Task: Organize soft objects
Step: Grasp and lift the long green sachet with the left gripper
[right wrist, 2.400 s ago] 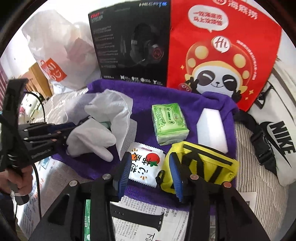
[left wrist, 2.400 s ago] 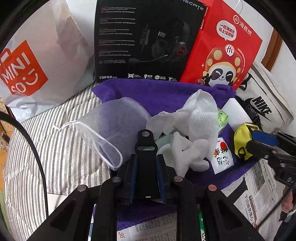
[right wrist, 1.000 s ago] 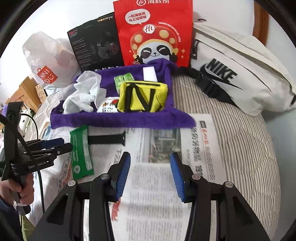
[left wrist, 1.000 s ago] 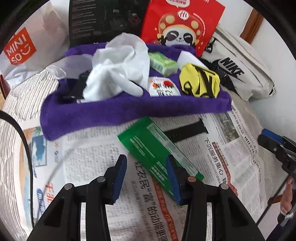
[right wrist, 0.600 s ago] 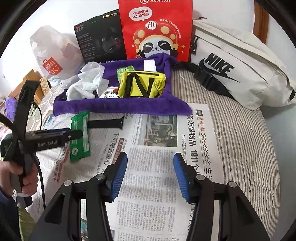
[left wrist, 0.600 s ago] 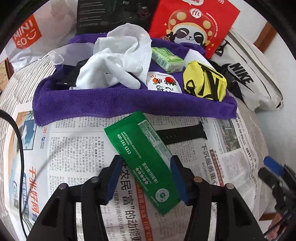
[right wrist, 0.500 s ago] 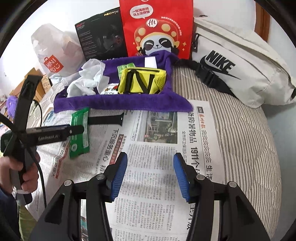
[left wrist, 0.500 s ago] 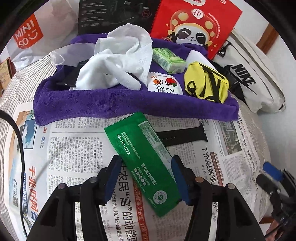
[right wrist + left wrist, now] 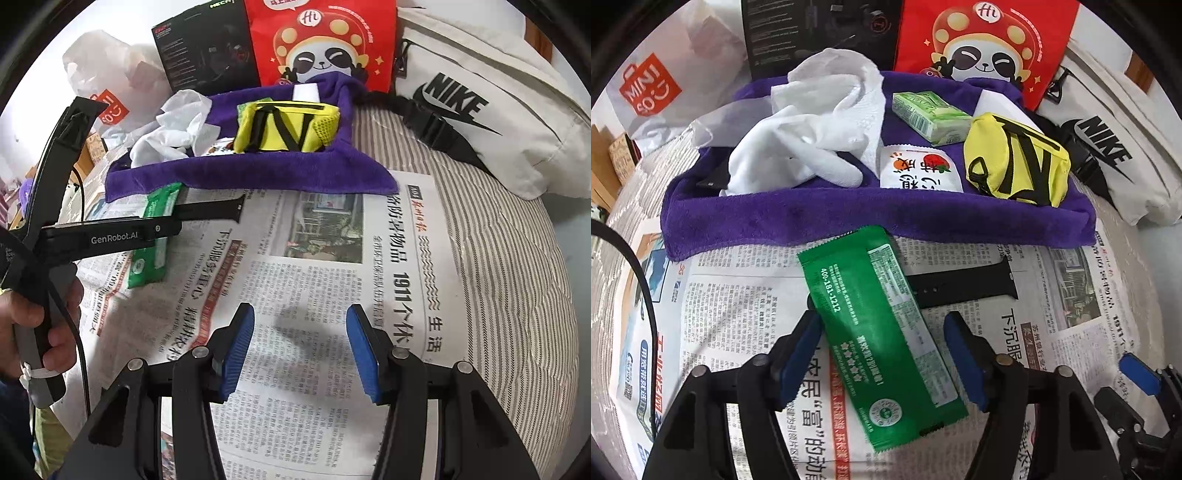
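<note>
From the left wrist view, the left claw (image 9: 882, 354) has dropped in over the green sachet (image 9: 879, 332), which a moment ago lay well ahead of it. Its jaws are opening, and the sachet now lies slantwise between the blue pads without either pad pressing on it, so nothing is held yet. I take this as the line-up for a pick, with the sachet probably bound for the purple towel (image 9: 849, 218), where the white gloves (image 9: 798, 147), green tissue pack (image 9: 931, 114), snack packet (image 9: 919, 170) and yellow pouch (image 9: 1015, 162) already sit. The sachet's far corner nearly touches the towel's front edge, and a black strap (image 9: 964, 284) runs out from under its right side, close enough to get caught in the closing pads. The newspaper (image 9: 731, 306) to the left is bare.

From the right wrist view, the right claw (image 9: 299, 347) has sunk closer to the newspaper (image 9: 332, 280). It stands about half open with only print between the pads, holding nothing. It has clear paper all round; the striped bed cover (image 9: 517, 280) begins to its right. The left claw (image 9: 162, 230) reaches across the sachet (image 9: 155, 236) at far left, well apart from it.
</note>
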Tool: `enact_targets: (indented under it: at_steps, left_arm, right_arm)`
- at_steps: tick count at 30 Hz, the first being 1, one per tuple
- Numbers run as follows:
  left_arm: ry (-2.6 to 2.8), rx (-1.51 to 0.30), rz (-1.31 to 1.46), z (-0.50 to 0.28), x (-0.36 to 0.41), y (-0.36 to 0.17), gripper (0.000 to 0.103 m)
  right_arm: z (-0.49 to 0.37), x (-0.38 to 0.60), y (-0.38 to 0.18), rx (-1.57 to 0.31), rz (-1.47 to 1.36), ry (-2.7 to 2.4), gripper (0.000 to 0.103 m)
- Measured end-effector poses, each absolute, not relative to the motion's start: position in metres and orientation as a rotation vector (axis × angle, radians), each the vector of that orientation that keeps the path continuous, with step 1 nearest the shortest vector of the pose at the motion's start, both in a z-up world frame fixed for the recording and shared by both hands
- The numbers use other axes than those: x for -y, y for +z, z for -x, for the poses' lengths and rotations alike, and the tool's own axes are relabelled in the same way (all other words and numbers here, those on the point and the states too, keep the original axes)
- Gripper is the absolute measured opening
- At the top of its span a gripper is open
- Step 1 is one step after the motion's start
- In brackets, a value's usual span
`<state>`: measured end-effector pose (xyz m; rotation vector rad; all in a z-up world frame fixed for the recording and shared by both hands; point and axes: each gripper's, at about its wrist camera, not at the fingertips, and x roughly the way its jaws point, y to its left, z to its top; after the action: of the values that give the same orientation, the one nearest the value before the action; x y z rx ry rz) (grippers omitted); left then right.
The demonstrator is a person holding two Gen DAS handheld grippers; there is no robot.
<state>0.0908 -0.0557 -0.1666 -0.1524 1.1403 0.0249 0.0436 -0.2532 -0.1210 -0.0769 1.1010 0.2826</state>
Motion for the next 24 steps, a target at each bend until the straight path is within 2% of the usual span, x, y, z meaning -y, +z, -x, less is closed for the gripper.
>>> enact_targets:
  at_steps: [5,7,9,12,20,24]
  left_arm:
    - [0.063,-1.118,0.062,-0.093,0.074,-0.172,0.068]
    - [0.057,-1.098,0.038,-0.091,0.076,-0.172,0.064]
    - [0.038,-1.092,0.029,-0.089,0.074,-0.172,0.047]
    - [0.017,-1.091,0.02,-0.078,0.062,-0.17,0.039]
    - [-0.053,-1.071,0.082,-0.06,0.026,-0.169,0.022]
    - [-0.065,-1.077,0.105,-0.057,0.012,-0.167,0.019]
  right_arm:
    - [-0.044,0.269,-0.125,-1.112,0.059,0.256,0.052]
    - [-0.044,0.274,-0.125,-1.109,0.05,0.244,0.052]
    - [-0.044,0.277,-0.126,-1.111,0.045,0.241,0.052]
    - [-0.044,0.277,-0.125,-1.103,0.049,0.238,0.052]
    - [-0.047,0.264,-0.128,-1.111,0.067,0.258,0.052]
    - [-0.049,0.255,-0.125,-1.105,0.084,0.275,0.052]
